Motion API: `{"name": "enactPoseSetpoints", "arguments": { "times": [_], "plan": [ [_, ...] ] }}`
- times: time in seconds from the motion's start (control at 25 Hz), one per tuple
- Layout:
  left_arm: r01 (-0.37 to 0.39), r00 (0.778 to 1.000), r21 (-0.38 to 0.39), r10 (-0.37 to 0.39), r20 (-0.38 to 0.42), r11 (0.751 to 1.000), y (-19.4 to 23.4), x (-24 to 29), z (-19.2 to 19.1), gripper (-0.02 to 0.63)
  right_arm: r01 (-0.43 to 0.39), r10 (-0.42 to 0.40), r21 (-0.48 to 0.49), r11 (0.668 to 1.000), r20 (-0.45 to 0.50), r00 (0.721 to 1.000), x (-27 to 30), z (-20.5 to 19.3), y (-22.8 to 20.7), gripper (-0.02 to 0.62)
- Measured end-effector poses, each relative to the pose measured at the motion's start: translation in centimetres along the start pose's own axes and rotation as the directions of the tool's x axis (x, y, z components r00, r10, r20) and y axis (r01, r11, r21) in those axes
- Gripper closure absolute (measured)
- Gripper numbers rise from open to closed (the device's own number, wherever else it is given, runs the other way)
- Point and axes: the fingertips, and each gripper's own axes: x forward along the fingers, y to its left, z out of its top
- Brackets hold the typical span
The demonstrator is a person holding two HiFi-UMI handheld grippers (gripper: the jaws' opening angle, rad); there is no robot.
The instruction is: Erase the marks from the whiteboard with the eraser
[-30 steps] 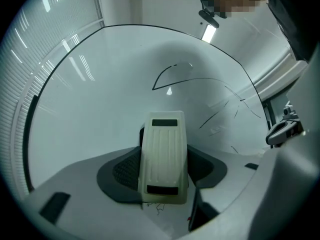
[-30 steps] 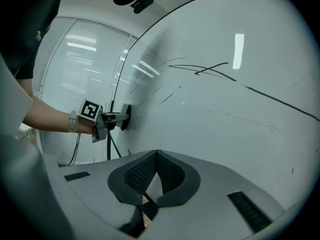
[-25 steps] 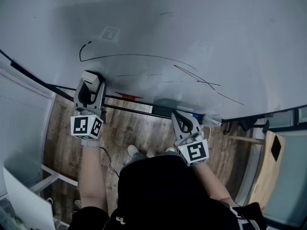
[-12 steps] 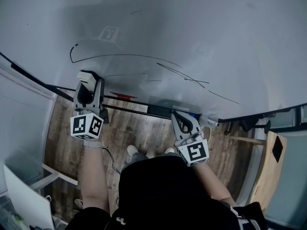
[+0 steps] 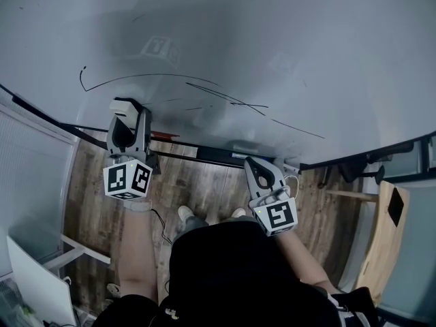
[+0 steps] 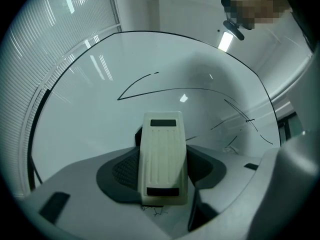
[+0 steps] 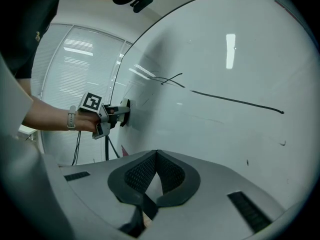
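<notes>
The whiteboard (image 5: 286,53) fills the upper head view. It carries a long black curve (image 5: 143,78), crossing scribbles (image 5: 235,102) and a slanting line (image 5: 296,129). My left gripper (image 5: 126,112) is shut on the cream eraser (image 5: 125,107), which rests against the board's lower left, just under the curve. In the left gripper view the eraser (image 6: 162,159) stands between the jaws of the left gripper (image 6: 162,149), with the curve (image 6: 150,89) ahead. My right gripper (image 5: 254,163) is shut and empty, low by the board's tray. The right gripper (image 7: 156,154) view shows the left gripper (image 7: 112,115) at the board and the slanting line (image 7: 235,101).
A dark tray (image 5: 204,152) runs under the board with a red marker (image 5: 167,135) on it. Wooden floor (image 5: 204,189) lies below. Window blinds (image 5: 27,169) are at the left, a white panel (image 5: 34,285) at the lower left and a wooden board (image 5: 381,230) at the right.
The marks have slid left in the head view. My left gripper with the eraser now sits further right along the curve. The right gripper has barely moved.
</notes>
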Motion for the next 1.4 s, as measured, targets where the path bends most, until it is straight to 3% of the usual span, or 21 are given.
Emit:
{"name": "enactPoseSetpoints", "arguments": {
  "times": [0.2, 0.48, 0.64, 0.84, 1.12, 1.4],
  "plan": [
    [-0.017, 1.000, 0.017, 0.017, 0.000, 1.000, -3.1, 0.2, 0.5, 0.347, 0.011, -0.011, 0.008, 1.000, 0.020, 1.000, -2.1, -0.1, -1.9, 0.569],
    [-0.091, 0.996, -0.114, 0.093, 0.010, 0.989, -3.6, 0.0, 0.5, 0.351, 0.021, -0.021, 0.017, 1.000, 0.022, 1.000, -5.1, -1.0, -4.7, 0.569],
    [-0.073, 0.995, -0.220, 0.087, 0.054, 0.973, -4.7, 0.0, 0.7, 0.351, 0.025, -0.026, 0.019, 0.999, 0.021, 0.999, -6.4, -1.5, -6.1, 0.569],
    [-0.047, 0.992, -0.246, 0.074, 0.103, 0.968, -8.5, 0.2, 1.0, 0.348, 0.027, -0.027, 0.012, 1.000, 0.025, 0.999, -7.9, -2.0, -7.4, 0.569],
    [-0.008, 0.992, -0.164, 0.029, 0.123, 0.986, -15.4, 0.5, 1.6, 0.348, 0.050, -0.051, 0.026, 0.998, 0.023, 0.998, -10.6, -3.1, -9.5, 0.569],
    [0.011, 0.992, -0.018, -0.009, 0.125, 1.000, -22.9, 1.0, 2.3, 0.348, 0.072, -0.073, 0.038, 0.997, 0.036, 0.997, -13.8, -4.2, -12.0, 0.569]
  ]
}}
